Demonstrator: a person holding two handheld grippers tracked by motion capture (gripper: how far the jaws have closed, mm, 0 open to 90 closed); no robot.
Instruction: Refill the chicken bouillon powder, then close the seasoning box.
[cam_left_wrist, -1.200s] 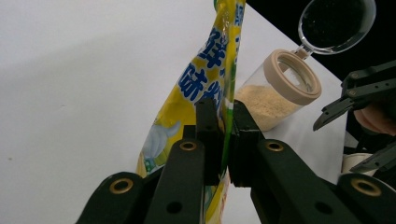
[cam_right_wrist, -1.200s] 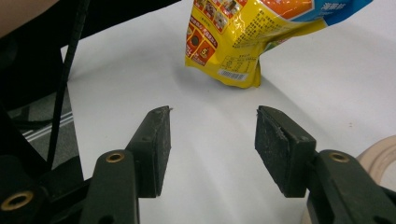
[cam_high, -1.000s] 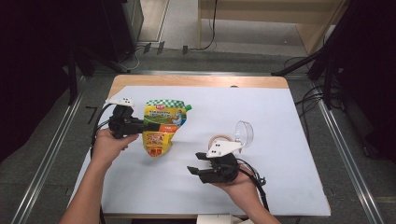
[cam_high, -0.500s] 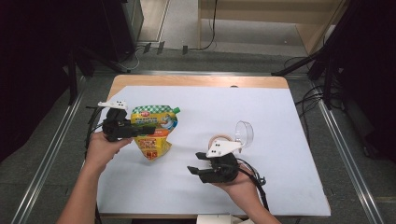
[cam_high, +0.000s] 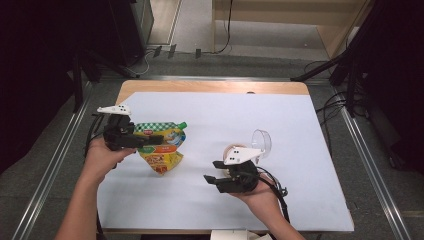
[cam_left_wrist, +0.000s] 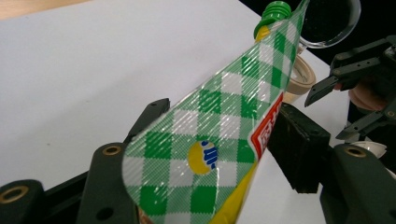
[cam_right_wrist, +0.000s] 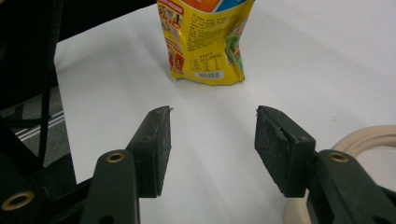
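A: Left gripper (cam_high: 150, 141)?
B: Held level in the left hand (cam_high: 102, 155), pointing right across the white sheet (cam_high: 210, 210). Jaws just been opening; the pouch (cam_high: 161, 146) stands between them, pads look off it.
A: Pouch where?
B: Upright at the sheet's left side, green cap (cam_left_wrist: 274, 10) at its top corner.
A: Right gripper (cam_high: 212, 179)?
B: Resting in an upturned right hand (cam_high: 260, 197) near the front edge, pointing left at the pouch, well apart from it. Jaws apart, nothing between. Tape roll (cam_high: 234, 151) just beside it.
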